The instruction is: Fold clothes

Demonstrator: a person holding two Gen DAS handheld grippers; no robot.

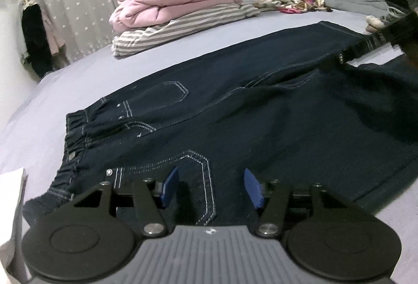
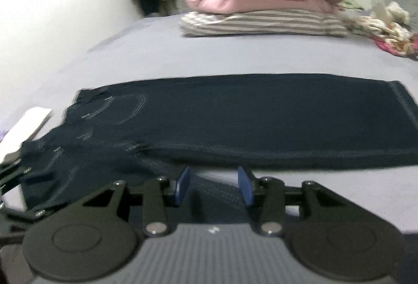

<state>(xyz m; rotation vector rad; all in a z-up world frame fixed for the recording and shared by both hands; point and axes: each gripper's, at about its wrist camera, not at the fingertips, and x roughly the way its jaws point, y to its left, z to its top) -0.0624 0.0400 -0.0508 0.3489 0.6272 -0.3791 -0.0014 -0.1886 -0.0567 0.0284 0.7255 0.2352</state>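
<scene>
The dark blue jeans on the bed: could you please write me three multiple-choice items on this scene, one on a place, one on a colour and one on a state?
1. Where does the stack of folded bedding stand?
A. on the dark blue denim jeans
B. on the bed beyond the jeans
C. between the left gripper's fingers

2. What colour is the stitching on the jeans' pockets?
A. red
B. black
C. white

3. How do the right gripper's blue pads stand?
A. apart, with nothing between them
B. clamped on the jeans
C. clamped on a sock

Answers:
1 B: the stack of folded bedding rests on the lilac bed sheet, apart from the dark blue denim jeans.
2 C: pale thread outlines the back pocket.
3 A: the right gripper shows an empty gap.
</scene>
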